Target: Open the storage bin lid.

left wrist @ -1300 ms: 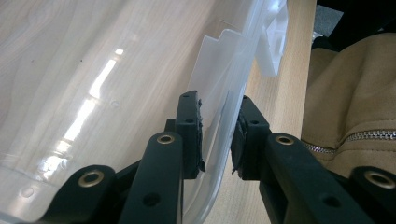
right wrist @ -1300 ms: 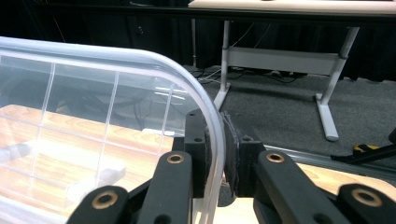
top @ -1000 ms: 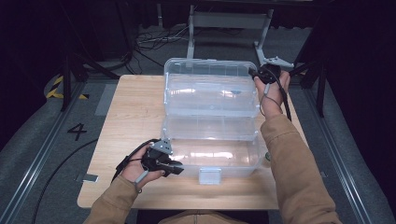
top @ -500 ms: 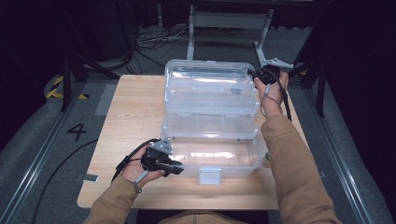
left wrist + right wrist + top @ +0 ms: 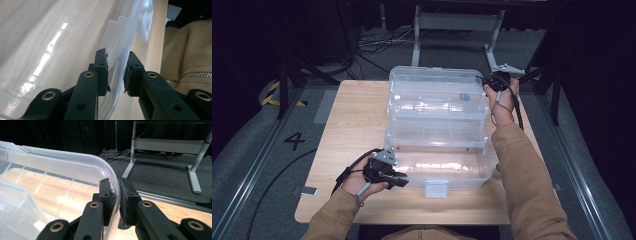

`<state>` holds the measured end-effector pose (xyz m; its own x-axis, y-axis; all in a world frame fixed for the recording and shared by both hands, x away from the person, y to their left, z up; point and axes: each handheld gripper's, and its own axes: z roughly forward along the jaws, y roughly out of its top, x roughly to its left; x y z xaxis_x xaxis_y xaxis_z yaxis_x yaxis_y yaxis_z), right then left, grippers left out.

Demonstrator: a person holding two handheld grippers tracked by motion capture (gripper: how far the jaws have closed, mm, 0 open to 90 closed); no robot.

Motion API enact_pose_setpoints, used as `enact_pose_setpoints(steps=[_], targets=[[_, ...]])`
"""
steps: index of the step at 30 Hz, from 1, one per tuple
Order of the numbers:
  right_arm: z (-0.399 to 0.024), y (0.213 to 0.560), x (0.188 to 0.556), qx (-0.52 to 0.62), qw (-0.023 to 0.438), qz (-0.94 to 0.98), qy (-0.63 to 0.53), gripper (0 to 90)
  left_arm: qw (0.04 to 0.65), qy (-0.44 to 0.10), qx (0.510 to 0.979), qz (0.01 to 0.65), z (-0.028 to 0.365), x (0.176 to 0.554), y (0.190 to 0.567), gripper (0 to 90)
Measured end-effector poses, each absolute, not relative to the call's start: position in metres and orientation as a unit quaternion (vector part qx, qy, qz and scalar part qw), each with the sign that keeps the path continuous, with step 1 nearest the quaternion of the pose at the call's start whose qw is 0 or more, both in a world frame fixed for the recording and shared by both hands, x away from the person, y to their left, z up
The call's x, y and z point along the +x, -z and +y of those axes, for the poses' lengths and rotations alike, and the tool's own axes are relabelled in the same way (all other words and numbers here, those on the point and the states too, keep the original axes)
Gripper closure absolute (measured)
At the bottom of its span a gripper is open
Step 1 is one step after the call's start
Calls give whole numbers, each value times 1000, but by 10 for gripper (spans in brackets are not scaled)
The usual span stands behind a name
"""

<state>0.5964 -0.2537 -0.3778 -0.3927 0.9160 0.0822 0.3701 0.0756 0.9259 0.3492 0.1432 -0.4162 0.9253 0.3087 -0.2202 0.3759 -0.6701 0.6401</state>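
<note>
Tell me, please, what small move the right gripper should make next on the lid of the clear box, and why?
Probably lower the lid a little further toward the box. The right gripper is clamped on the lid's far corner rim, and the lid stands open behind the box. The left gripper pinches the box's near wall, so it should not slide.

Person wears tan jacket, long sleeves (image 5: 532, 180), metal zipper (image 5: 197, 75) by the left gripper (image 5: 116, 72). Both grippers matte black, 2 jaws each, brass-ringed screw holes; black cable (image 5: 517, 107) trails from right gripper (image 5: 115, 197); grey plate (image 5: 385, 156) tops left gripper.
</note>
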Motion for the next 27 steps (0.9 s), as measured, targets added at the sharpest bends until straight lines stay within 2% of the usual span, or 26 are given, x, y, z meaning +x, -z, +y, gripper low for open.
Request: enact_pose_setpoints(steps=[7, 27], targets=[[-254, 382, 601, 471, 276, 685, -481, 817, 361, 47, 912, 188, 143, 349, 416, 756], [-262, 395, 611, 491, 225, 681, -495, 821, 362, 48, 912, 187, 143, 350, 416, 756]])
